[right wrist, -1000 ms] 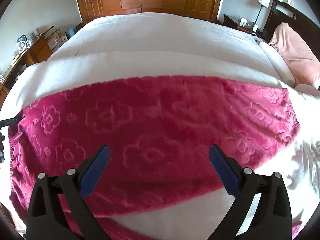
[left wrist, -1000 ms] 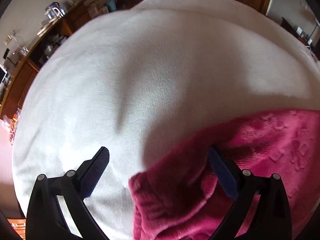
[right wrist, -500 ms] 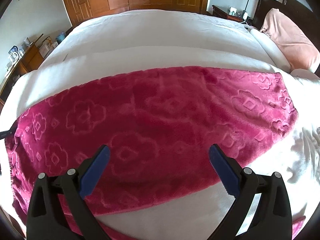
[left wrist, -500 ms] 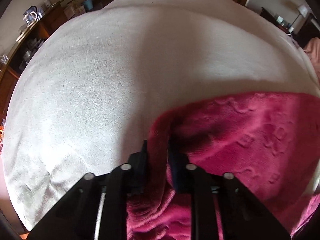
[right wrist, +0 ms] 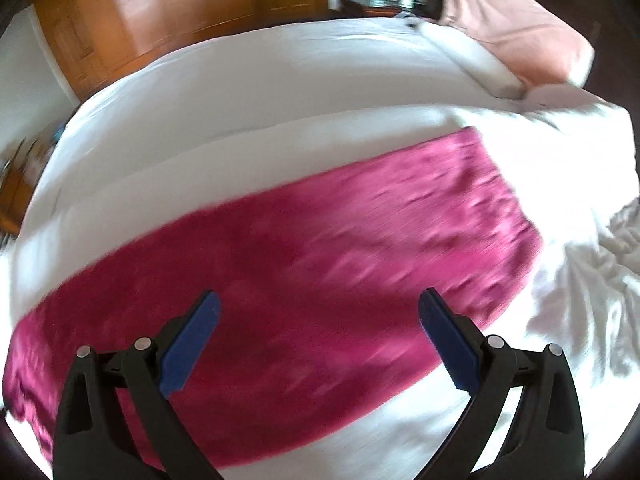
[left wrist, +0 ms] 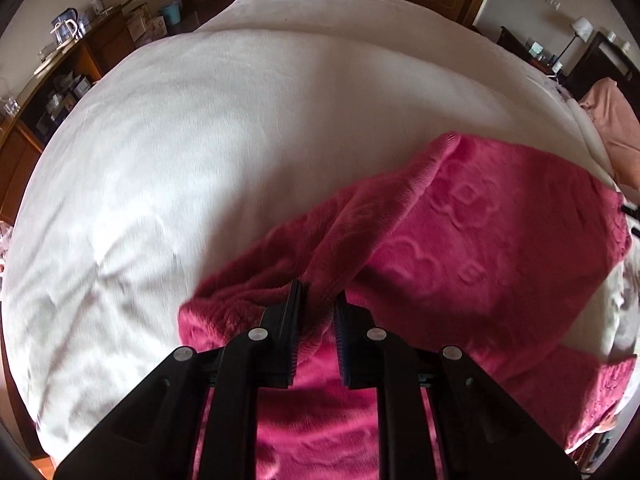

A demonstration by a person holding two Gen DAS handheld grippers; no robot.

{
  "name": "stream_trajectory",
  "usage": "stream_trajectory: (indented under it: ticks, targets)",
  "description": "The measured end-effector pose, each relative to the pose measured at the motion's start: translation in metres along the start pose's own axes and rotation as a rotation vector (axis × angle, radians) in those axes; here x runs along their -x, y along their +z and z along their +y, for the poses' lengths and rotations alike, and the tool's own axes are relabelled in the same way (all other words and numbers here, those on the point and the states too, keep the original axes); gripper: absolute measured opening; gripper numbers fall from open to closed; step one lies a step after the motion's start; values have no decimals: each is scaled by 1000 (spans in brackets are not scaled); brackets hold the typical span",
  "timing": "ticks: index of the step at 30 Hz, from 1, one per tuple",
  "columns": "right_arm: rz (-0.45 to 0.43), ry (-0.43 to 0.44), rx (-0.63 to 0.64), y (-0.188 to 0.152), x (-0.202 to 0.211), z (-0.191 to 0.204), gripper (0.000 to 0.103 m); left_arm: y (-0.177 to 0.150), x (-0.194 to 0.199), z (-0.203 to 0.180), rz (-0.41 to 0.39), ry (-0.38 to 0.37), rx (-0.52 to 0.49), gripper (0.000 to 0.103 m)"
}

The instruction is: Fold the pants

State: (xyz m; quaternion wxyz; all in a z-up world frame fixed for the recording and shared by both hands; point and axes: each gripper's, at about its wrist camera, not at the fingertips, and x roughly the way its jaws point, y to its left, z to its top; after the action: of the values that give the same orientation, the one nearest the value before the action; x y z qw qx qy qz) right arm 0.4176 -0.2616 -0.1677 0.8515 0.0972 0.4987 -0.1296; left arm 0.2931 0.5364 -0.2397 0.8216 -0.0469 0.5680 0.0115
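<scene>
Magenta fleece pants [left wrist: 472, 248] with an embossed flower pattern lie across a white bed. My left gripper [left wrist: 318, 304] is shut on a pinched ridge of the pants at their left end, and that end is lifted and drawn over toward the right. In the right wrist view the pants [right wrist: 320, 256] stretch as a blurred band from lower left to upper right. My right gripper [right wrist: 318, 312] hangs open above their middle with nothing between its blue pads [right wrist: 192, 344].
The white bedspread [left wrist: 208, 152] covers the bed all around. A pink pillow [right wrist: 516, 24] lies at the head, upper right. Rumpled white sheet [right wrist: 600, 280] lies at the right. A wooden wardrobe [right wrist: 160, 20] stands behind, and a cluttered sideboard [left wrist: 76, 68] runs along the left.
My left gripper went from open to shut on the pants' end, then lifted and carried it rightward. My right gripper stayed open and swept sideways with a roll, blurring its view.
</scene>
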Motion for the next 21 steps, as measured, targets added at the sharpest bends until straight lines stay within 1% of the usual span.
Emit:
stream_trajectory:
  ticks: [3, 4, 7, 10, 11, 12, 13, 15, 16, 19, 21]
  targets:
    - [6, -41, -56, 30, -15, -34, 100, -14, 11, -29, 18, 11, 2, 14]
    - [13, -55, -86, 43, -22, -48, 100, -23, 15, -32, 22, 14, 2, 14]
    - [35, -89, -165, 74, -41, -77, 100, -28, 22, -39, 29, 26, 9, 14]
    - [57, -82, -241, 102, -61, -97, 100, -35, 28, -48, 34, 48, 11, 14]
    - [64, -67, -267, 110, -67, -102, 97, -36, 27, -50, 36, 55, 14, 14]
    - [68, -42, -298, 116, -73, -107, 90, -38, 28, -51, 37, 62, 22, 14]
    - [89, -16, -348, 123, -83, -114, 87, -39, 29, -53, 37, 67, 30, 14]
    - [126, 9, -400, 131, -95, -119, 80, -43, 29, -53, 39, 76, 44, 14]
    - [154, 15, -428, 135, -104, -122, 79, -45, 28, -53, 40, 81, 50, 14]
    - [227, -29, -448, 141, -124, -128, 74, -48, 28, -53, 40, 91, 68, 14]
    - [264, -69, -430, 142, -130, -125, 69, -49, 29, -56, 36, 94, 71, 15]
